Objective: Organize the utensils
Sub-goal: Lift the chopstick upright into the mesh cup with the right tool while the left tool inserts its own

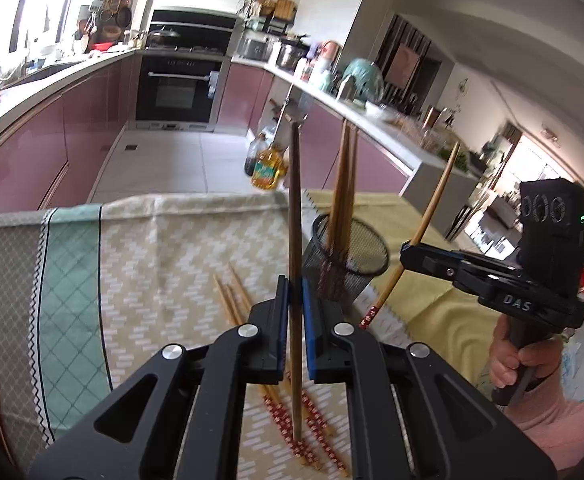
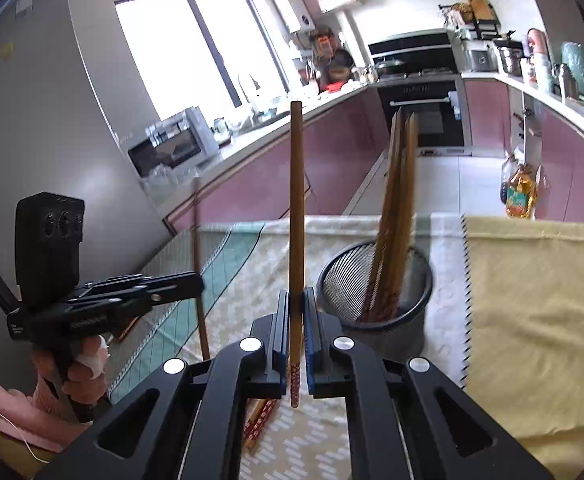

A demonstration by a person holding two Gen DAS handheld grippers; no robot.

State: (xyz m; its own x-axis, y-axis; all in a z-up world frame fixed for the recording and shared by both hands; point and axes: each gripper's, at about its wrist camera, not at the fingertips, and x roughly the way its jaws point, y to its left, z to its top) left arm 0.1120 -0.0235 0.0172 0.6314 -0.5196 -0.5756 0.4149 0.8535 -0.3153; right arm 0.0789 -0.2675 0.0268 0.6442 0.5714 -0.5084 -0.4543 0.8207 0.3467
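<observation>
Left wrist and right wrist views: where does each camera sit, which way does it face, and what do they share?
Left wrist: on the left gripper, facing the oven wall; right gripper and hand show.
Right wrist: on the right gripper, facing window and counter; the left gripper shows.
Shared: mesh holder, each gripper shut on a chopstick.

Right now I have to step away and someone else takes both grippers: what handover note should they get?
Left gripper: shut on one chopstick, held upright.
Right gripper: shut on another chopstick, also upright.
Mesh cup stands on the patterned cloth with several chopsticks already inside.
Loose chopsticks lie on the cloth by the cup.
Left to do: drop both held sticks into the cup, then collect the loose ones.
</observation>
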